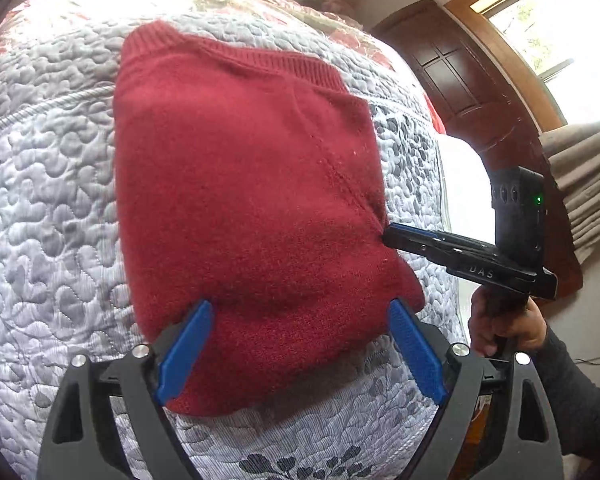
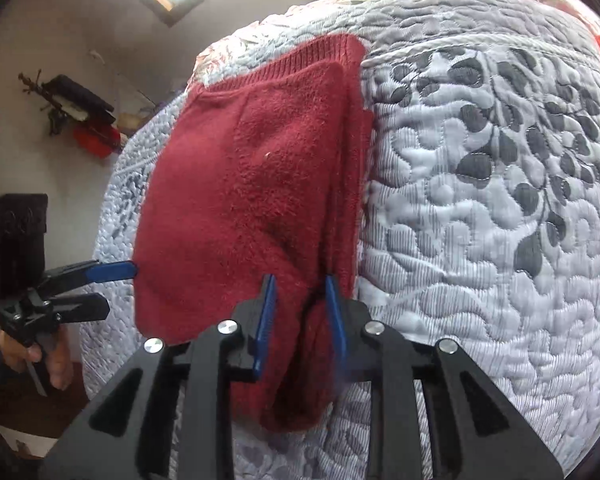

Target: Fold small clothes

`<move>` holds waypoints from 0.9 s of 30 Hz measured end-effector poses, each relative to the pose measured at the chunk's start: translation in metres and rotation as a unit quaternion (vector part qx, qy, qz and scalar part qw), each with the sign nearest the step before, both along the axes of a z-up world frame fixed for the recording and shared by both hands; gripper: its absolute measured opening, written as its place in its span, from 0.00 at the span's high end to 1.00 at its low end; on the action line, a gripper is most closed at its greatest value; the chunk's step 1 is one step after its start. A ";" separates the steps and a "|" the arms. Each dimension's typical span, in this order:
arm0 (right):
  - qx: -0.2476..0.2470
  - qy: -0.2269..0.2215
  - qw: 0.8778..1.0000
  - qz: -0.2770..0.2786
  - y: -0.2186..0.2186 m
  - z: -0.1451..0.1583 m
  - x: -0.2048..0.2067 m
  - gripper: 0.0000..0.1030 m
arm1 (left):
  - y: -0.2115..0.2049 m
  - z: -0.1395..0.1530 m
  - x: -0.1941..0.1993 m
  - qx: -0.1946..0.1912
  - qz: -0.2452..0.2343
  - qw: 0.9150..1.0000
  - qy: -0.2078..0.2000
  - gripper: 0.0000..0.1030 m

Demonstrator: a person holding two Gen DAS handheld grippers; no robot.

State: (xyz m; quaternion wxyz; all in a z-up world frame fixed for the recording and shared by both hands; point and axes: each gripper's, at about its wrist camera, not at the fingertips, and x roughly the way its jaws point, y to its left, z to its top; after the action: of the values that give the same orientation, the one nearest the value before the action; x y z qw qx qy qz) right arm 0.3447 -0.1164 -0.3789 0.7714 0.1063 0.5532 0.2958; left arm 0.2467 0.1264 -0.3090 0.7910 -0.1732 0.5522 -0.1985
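Note:
A dark red knit sweater lies folded into a thick rectangle on the grey-white quilted bed cover. My left gripper stands open, its blue pads spread wide over the sweater's near edge without pinching it. In the right wrist view the sweater runs away from me, its layered edge on the right. My right gripper is shut on a bunched fold at that near corner. From the left wrist view the right gripper bites the sweater's right edge. The left gripper shows open at the sweater's left side.
The quilt with a grey leaf pattern covers the bed around the sweater. A dark wooden door, a window and curtains stand beyond the bed's right side. A person's hand holds the right gripper. A wall shelf carries small items.

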 end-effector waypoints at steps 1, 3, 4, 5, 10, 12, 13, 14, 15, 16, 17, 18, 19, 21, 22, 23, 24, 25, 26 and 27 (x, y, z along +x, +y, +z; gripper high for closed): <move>0.013 0.007 1.000 -0.012 -0.009 0.005 0.000 0.76 | 0.007 0.004 -0.002 -0.014 0.005 1.000 -0.003 0.11; 0.044 0.022 0.998 -0.036 -0.025 0.013 -0.001 0.76 | 0.025 0.014 -0.006 -0.033 0.027 0.999 -0.005 0.10; 0.059 0.022 0.997 -0.038 -0.028 0.018 -0.003 0.76 | 0.035 0.016 -0.007 -0.043 0.042 0.998 -0.003 0.09; 0.071 0.023 0.997 -0.032 -0.026 0.021 -0.004 0.76 | 0.046 0.016 -0.006 -0.053 0.058 0.997 0.002 0.09; 0.082 0.064 0.994 0.026 0.007 -0.006 -0.015 0.81 | 0.091 -0.015 0.013 -0.094 0.140 0.984 0.057 0.09; 0.059 0.082 0.995 0.014 -0.002 -0.031 -0.014 1.00 | 0.104 -0.034 0.023 -0.107 0.163 0.977 0.085 0.09; 0.058 0.090 0.994 0.004 -0.011 -0.038 -0.012 1.00 | 0.108 -0.043 0.026 -0.115 0.165 0.975 0.099 0.09; 0.062 0.096 0.993 -0.004 -0.019 -0.037 -0.010 1.00 | 0.112 -0.051 0.029 -0.120 0.169 0.972 0.109 0.09; 0.071 0.097 0.993 -0.008 -0.026 -0.032 -0.010 0.97 | 0.115 -0.057 0.031 -0.133 0.174 0.969 0.115 0.09; 0.087 0.097 0.991 -0.015 -0.036 -0.024 -0.008 0.76 | 0.117 -0.061 0.034 -0.158 0.172 0.965 0.120 0.09; 0.105 0.098 0.989 -0.024 -0.047 -0.017 -0.004 0.61 | 0.121 -0.063 0.035 -0.183 0.169 0.961 0.121 0.09; 0.122 0.103 0.986 -0.038 -0.057 -0.012 0.001 0.39 | 0.125 -0.063 0.037 -0.201 0.168 0.958 0.117 0.09; 0.139 0.112 0.983 -0.047 -0.066 -0.010 0.006 0.35 | 0.126 -0.063 0.040 -0.216 0.161 0.957 0.111 0.09; 0.174 0.143 0.973 -0.047 -0.070 -0.017 0.021 0.31 | 0.126 -0.065 0.049 -0.239 0.141 0.955 0.106 0.09; 0.186 0.160 0.968 -0.043 -0.068 -0.023 0.031 0.28 | 0.124 -0.067 0.054 -0.246 0.134 0.954 0.109 0.09; 0.193 0.172 0.965 -0.037 -0.064 -0.028 0.040 0.27 | 0.123 -0.072 0.058 -0.246 0.129 0.954 0.115 0.09; 0.195 0.184 0.963 -0.031 -0.058 -0.035 0.049 0.27 | 0.122 -0.077 0.063 -0.242 0.127 0.954 0.121 0.09; 0.196 0.197 0.960 -0.025 -0.051 -0.043 0.056 0.27 | 0.119 -0.082 0.065 -0.241 0.123 0.954 0.126 0.09; 0.196 0.209 0.958 -0.018 -0.045 -0.049 0.061 0.27 | 0.117 -0.087 0.069 -0.243 0.116 0.954 0.133 0.09; 0.194 0.217 0.957 -0.010 -0.039 -0.054 0.066 0.27 | 0.112 -0.092 0.074 -0.244 0.108 0.954 0.139 0.09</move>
State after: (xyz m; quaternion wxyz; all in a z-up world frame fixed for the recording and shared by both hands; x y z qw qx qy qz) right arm 0.4105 -0.1549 -0.4330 0.6001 0.3213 0.6383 0.3595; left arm 0.3209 0.2382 -0.4005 0.6567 -0.4455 0.5692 -0.2150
